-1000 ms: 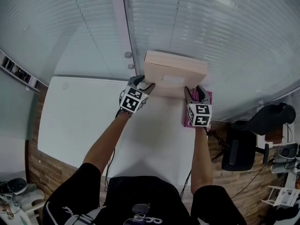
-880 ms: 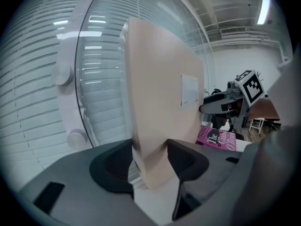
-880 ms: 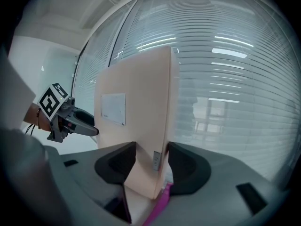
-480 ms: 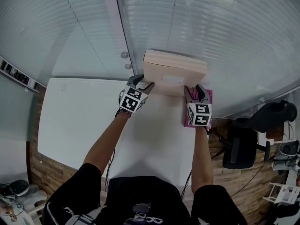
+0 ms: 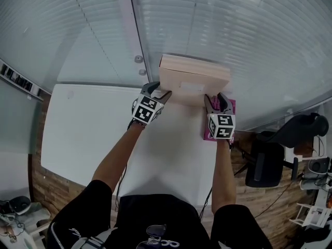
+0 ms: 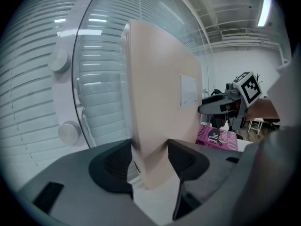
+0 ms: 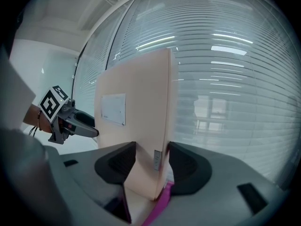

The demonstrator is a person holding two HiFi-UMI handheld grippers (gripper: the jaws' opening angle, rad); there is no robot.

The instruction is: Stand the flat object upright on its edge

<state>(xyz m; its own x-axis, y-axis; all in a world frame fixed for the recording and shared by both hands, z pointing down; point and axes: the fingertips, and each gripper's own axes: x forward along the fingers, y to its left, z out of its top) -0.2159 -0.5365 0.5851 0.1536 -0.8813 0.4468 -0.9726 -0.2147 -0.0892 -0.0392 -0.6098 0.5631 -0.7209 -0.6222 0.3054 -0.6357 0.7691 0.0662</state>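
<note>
We have the box (image 5: 193, 81) upright at upper centre of the head view, with the left gripper (image 5: 157, 94) and right gripper (image 5: 217, 101) clamping its lower corners. What is left, we judge, is settling it on the table (image 5: 104, 128) and letting go.

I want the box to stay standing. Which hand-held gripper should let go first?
Probably the left. The left hand-held gripper and right hand-held gripper both clamp the upright box at its lower corners. The left corner stands over white table; the right sits by the pink book, so it may wobble there.
</note>
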